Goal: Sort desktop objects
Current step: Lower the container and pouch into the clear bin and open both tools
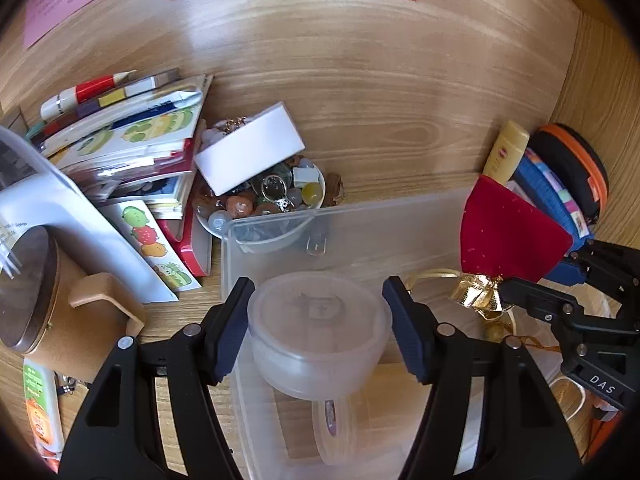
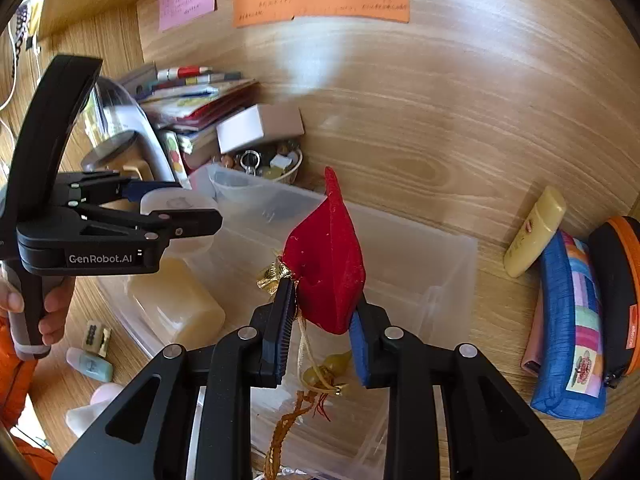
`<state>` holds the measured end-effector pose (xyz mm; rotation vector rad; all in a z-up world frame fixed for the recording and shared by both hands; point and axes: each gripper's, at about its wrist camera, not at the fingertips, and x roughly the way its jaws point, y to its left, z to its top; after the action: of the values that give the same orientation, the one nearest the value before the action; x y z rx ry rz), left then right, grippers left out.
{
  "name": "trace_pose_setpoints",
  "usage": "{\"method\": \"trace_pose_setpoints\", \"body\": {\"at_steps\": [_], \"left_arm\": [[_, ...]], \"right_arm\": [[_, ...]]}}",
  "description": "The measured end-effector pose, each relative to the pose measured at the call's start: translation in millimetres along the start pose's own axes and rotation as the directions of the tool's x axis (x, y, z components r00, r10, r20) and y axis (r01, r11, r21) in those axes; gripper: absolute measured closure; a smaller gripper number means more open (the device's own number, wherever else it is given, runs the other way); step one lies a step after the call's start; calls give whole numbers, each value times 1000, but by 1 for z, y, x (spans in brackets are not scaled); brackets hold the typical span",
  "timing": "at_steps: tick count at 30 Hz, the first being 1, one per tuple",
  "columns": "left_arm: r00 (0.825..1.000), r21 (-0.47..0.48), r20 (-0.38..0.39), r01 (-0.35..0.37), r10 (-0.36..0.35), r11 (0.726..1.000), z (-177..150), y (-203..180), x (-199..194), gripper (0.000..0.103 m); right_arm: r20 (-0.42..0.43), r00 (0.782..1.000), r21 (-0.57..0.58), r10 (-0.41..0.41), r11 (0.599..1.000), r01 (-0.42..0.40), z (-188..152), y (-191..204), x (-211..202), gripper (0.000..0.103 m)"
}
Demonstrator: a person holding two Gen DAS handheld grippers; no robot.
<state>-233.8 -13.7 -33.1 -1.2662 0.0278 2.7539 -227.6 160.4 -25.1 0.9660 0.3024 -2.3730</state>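
My left gripper (image 1: 318,312) is shut on a round translucent lidded tub (image 1: 320,332), held above a clear plastic bin (image 1: 360,216). In the right wrist view the same left gripper (image 2: 188,204) shows at the left with the tub (image 2: 176,202) in its fingers. My right gripper (image 2: 324,304) is shut on a red velvet pouch (image 2: 328,264) with a gold tie, over the bin (image 2: 420,248). A cord with a bead and tassel (image 2: 324,368) hangs below it. The left wrist view shows the right gripper (image 1: 516,292) and the pouch (image 1: 508,232) at the right.
The bin holds a tape roll (image 1: 336,424) and a yellowish block (image 2: 176,308). Behind it stand a bowl of trinkets (image 1: 280,196), a white box (image 1: 250,152) and stacked sticker sheets (image 1: 132,140). A yellow tube (image 2: 536,232), a blue case (image 2: 572,320) and a black-orange case (image 2: 616,292) lie at the right.
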Motion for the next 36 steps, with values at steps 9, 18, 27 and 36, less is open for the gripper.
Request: {"method": "trace_pose_setpoints", "body": {"at_steps": [9,18,27,36], "left_arm": [[1000,9,-29,9,-8,1000,-1,-9,15,38],[999,61,-54,4,0,998,-6,-25,27,38],[999,49,-51,6,-4,999,-7,-25,24,26],[999,2,-2,34,-34,999,-6,-12,0,18]], "right_arm": [[-40,999,-10,-2,1000,2,-5,1,13,78],[-63,998,-30,-21,999,19,-9,7,21,78],[-80,997,-7,-18,1000,18,-7,5,24,72],[-51,999,-11,-6,1000,6,-8,7,21,58]]}}
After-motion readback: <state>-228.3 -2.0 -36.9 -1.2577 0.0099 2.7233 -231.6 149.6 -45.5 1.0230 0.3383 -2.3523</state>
